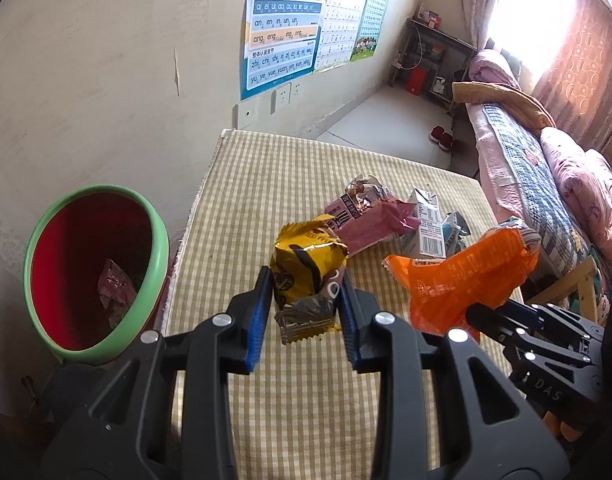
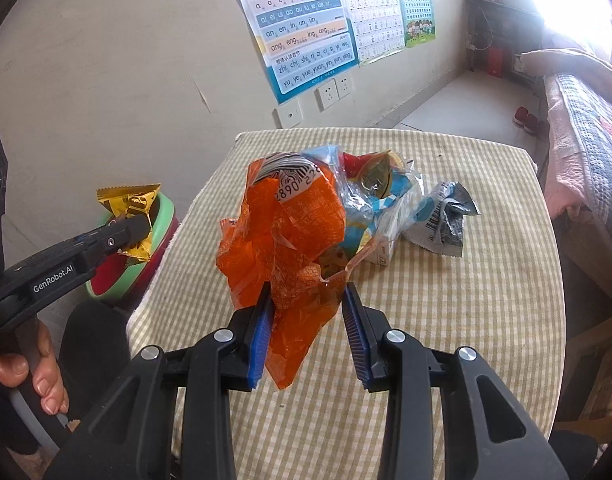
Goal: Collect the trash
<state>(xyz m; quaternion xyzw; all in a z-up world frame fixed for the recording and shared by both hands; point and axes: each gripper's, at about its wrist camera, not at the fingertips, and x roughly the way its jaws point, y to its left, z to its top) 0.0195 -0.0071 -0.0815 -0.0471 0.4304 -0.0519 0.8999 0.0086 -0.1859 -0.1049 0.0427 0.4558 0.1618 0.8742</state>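
Note:
My left gripper (image 1: 306, 280) is shut on a crumpled yellow snack wrapper (image 1: 306, 256), lifted above the checked tablecloth (image 1: 306, 408). The right wrist view shows that same left gripper (image 2: 136, 232) holding the yellow wrapper (image 2: 132, 202) over the bin (image 2: 168, 210). The bin has a green rim (image 1: 160, 240) and red inside, standing left of the table with some trash at its bottom. My right gripper (image 2: 308, 292) is shut on a crinkled orange plastic wrapper (image 2: 286, 240), raised off the table. The orange wrapper (image 1: 466, 276) also shows at the right in the left wrist view.
On the table lie a pink wrapper (image 1: 370, 216), a small milk carton (image 1: 426, 228), a blue-and-clear bag (image 2: 370, 192) and a silver wrapper (image 2: 446, 216). A person's hand (image 2: 38, 376) grips the left handle. Behind the table is a wall with posters; a bed stands to the right.

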